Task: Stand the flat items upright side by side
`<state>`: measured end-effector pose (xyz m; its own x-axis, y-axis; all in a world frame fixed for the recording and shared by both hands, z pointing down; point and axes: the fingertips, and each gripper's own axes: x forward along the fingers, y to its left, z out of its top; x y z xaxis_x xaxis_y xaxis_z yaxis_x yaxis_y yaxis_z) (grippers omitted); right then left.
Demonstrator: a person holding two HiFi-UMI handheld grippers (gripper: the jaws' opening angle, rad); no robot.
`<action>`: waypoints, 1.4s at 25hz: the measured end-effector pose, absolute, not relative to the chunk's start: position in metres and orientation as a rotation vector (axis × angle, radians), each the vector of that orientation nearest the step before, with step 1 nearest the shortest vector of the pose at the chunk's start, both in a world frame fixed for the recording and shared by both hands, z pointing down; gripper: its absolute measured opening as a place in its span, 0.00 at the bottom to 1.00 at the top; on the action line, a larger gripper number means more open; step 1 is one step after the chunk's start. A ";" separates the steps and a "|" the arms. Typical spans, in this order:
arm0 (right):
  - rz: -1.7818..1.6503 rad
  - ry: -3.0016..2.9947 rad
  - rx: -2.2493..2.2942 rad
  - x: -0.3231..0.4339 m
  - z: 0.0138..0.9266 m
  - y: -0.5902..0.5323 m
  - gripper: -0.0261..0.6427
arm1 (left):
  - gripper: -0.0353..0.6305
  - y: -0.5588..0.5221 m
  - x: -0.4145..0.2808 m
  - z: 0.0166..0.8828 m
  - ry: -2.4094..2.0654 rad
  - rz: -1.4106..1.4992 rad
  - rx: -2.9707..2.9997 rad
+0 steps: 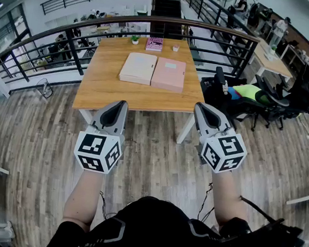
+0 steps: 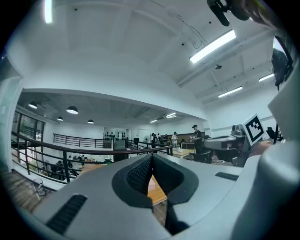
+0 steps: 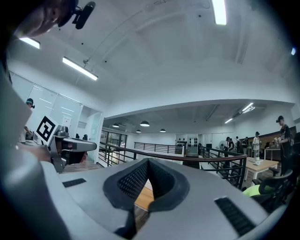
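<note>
On the wooden table (image 1: 100, 87) ahead, two flat items lie side by side: a beige one (image 1: 138, 68) on the left and a pink one (image 1: 169, 73) touching its right edge. A smaller pink book (image 1: 154, 43) lies at the table's far edge. Both grippers are held level above the floor, short of the table's near edge. My left gripper (image 1: 120, 105) is shut with nothing in it, and so is my right gripper (image 1: 201, 108). In the left gripper view the jaws (image 2: 151, 160) meet, with a strip of table showing below them. The right gripper view shows the same for its jaws (image 3: 147, 164).
A small potted plant (image 1: 135, 38) and a little cup (image 1: 175, 48) stand near the far edge. A dark curved railing (image 1: 54, 35) runs behind the table. Black office chairs (image 1: 267, 99) crowd the right side, with another table (image 1: 270, 64) beyond. A fan (image 1: 44, 87) sits on the floor at the left.
</note>
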<state>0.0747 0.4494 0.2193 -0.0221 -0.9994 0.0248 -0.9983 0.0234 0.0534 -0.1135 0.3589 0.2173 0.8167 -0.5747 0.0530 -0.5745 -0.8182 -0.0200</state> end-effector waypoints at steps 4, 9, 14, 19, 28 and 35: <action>-0.029 -2.212 2.151 0.073 0.219 0.455 0.05 | 0.10 0.366 -0.114 0.214 0.950 -0.086 -2.985; -0.009 -2.217 2.154 0.076 0.222 0.461 0.05 | 0.10 0.370 -0.116 0.214 0.999 -0.101 -2.947; 0.000 -2.216 2.168 0.081 0.226 0.464 0.05 | 0.10 0.374 -0.117 0.213 1.012 -0.062 -2.972; -0.017 -2.214 2.162 0.081 0.222 0.466 0.05 | 0.10 0.375 -0.115 0.218 1.029 -0.090 -2.962; -0.007 -2.188 2.223 0.087 0.225 0.472 0.09 | 0.10 0.373 -0.128 0.213 1.107 0.028 -2.986; -0.023 -2.227 2.207 0.079 0.220 0.472 0.16 | 0.12 0.370 -0.133 0.223 1.089 -0.083 -2.972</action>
